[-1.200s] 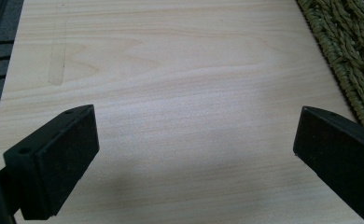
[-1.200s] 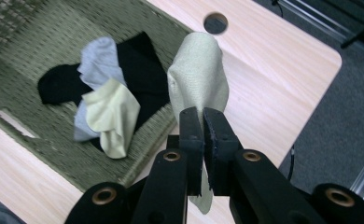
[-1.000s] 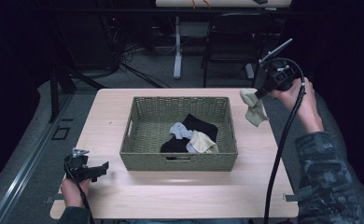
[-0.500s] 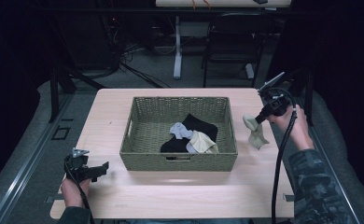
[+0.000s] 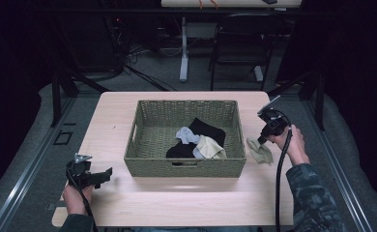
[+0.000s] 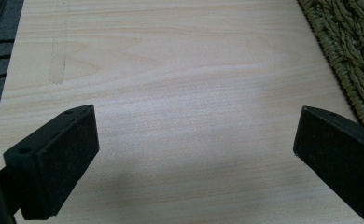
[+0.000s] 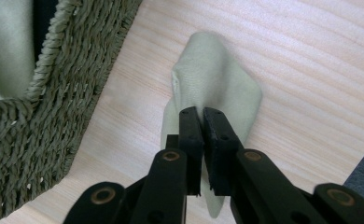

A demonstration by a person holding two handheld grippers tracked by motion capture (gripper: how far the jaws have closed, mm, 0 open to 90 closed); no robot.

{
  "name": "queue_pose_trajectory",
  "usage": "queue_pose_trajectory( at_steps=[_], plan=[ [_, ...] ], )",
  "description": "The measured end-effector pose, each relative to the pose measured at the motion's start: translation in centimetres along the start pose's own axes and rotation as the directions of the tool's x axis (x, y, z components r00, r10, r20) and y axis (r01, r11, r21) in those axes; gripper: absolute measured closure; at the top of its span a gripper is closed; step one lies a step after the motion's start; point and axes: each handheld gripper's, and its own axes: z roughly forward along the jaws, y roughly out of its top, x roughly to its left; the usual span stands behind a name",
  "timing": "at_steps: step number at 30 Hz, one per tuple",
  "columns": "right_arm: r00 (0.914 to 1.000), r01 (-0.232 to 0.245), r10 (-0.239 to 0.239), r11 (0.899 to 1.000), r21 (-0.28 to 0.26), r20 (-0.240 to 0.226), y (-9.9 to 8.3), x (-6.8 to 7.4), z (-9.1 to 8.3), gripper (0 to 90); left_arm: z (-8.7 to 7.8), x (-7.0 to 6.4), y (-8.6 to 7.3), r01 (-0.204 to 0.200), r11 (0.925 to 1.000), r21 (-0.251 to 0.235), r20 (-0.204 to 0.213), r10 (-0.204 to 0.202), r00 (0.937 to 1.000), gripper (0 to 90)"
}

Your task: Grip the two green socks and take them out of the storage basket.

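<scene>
Counter [image 5: 128, 203]: pale wood, dark room | wicker basket [image 5: 186, 166]: centre, holds black, grey, beige cloths | pale green cloth [image 5: 260, 152]: on counter just right of basket | right gripper [image 7: 202, 114]: fingers pressed together, pinching that cloth | left gripper [image 6: 194, 154]: fingers spread, above bare counter, front left.

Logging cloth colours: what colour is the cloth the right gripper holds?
Pale olive green cloth, plain, no pattern; clearest in the right gripper view.
</scene>
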Motion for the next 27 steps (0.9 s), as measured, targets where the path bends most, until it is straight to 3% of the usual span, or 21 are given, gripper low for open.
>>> queue_pose_trajectory(
  at_steps=[3,6,7,12,16,17,19,27],
  plan=[
    [1.0,0.005,-0.005,1.0,-0.008,0.007,0.0,0.1,-0.8,70.7,0.0,0.0,0.0,-0.001,1.0,0.001,0.01,0.001,0.9999,0.2],
    [0.9999,0.017,-0.017,0.999,-0.04,0.003,-0.1,0.3,-2.6,51.7,0.0,0.0,0.0,-0.001,1.0,-0.001,0.008,0.001,1.0,0.2],
    [0.9999,0.017,-0.017,0.999,-0.04,0.003,-0.1,0.3,-2.6,51.7,0.0,0.0,0.0,-0.001,1.0,-0.001,0.008,0.001,1.0,0.2],
    [0.9983,0.053,-0.055,0.993,-0.109,-0.018,0.0,1.4,-6.2,29.8,0.0,-0.1,0.0,-0.001,1.0,0.0,0.007,0.001,1.0,0.2],
    [0.9958,0.087,-0.09,0.989,-0.122,-0.019,0.4,2.1,-8.0,24.6,0.0,-0.1,0.0,-0.002,1.0,-0.003,0.009,0.002,1.0,0.2],
    [0.994,0.105,-0.108,0.986,-0.133,-0.014,0.9,2.7,-9.2,20.8,0.0,-0.1,0.0,0.0,1.0,-0.004,0.009,0.0,1.0,0.2],
    [0.9926,0.119,-0.121,0.982,-0.145,-0.006,1.2,3.4,-9.9,17.3,0.0,-0.1,0.0,0.0,1.0,-0.003,0.009,0.0,1.0,0.2],
    [0.9829,0.182,-0.184,0.969,-0.168,0.004,2.9,5.9,-11.7,13.5,0.0,0.0,0.0,0.001,1.0,-0.004,0.012,-0.001,0.9999,0.2]
  ],
)
